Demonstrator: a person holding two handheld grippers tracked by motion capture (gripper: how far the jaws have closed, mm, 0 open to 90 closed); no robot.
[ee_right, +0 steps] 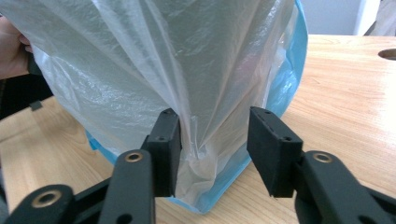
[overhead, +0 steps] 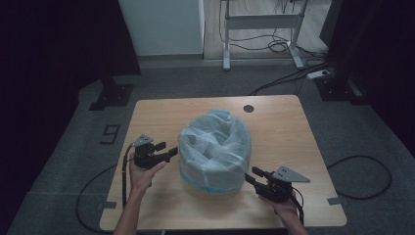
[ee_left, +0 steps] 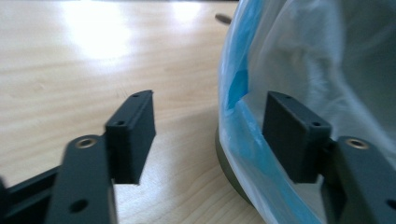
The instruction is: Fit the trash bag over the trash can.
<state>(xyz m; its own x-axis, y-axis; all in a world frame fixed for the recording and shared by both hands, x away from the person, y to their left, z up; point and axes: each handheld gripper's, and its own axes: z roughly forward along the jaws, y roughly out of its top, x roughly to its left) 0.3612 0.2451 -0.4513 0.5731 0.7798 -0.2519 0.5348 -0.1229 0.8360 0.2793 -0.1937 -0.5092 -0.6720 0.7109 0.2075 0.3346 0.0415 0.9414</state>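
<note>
since both grippers stand open beside the bag-lined bin, the main risk is to the film. the right gripper has its jaws apart with a gathered fold of the plastic bag hanging between them, one jaw touching it; closing on so little film and pulling could probably tear it or slip off. the left gripper is spread wide, one jaw over bare table, the other just against the bag's blue hem at the bin's base; a close here might catch only the hem, or nudge the bin. a pull from one side alone may tip or slide the bin, which looks light.

bin sits near the middle of the table in the high view, between the two grippers. bag: thin, translucent, whitish, crinkled, with a blue edge band. bin base: dark, rounded, smooth. tabletop: pale wood grain, glossy. jaws: matte black, flat blocks.
</note>
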